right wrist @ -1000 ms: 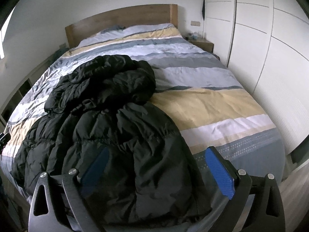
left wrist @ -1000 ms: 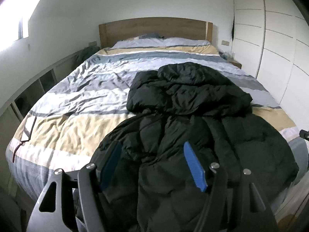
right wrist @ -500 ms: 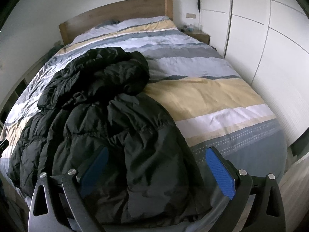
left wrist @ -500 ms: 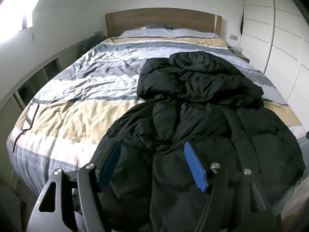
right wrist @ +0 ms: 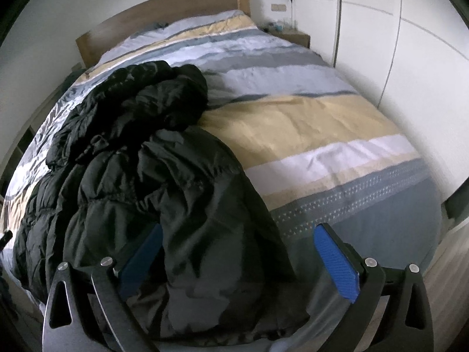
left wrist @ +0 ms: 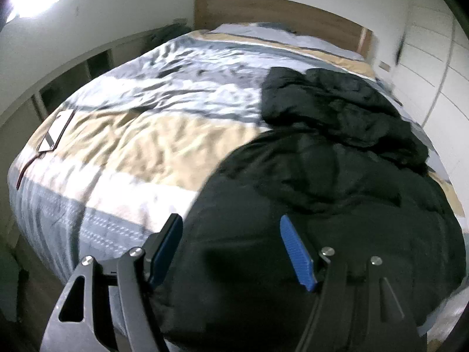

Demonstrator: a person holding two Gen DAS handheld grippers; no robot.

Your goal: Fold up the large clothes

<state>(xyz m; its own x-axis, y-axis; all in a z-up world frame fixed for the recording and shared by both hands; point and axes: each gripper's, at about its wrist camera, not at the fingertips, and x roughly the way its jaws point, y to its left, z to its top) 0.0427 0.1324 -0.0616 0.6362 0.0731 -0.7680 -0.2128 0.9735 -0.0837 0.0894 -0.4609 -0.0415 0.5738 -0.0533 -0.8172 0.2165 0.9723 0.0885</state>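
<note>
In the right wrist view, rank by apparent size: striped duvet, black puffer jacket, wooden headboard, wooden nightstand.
1. Striped duvet
2. Black puffer jacket, though nearness to the camera enlarges it
3. Wooden headboard
4. Wooden nightstand; it is farthest away, so true size is unsure

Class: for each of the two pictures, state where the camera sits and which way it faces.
Left wrist: on the left gripper at the bed's foot, facing the headboard; its blue-padded fingers show, open.
Right wrist: on the right gripper, facing the same way; its fingers show, open.
Shared: the black puffy quilted jacket on the striped duvet.
</note>
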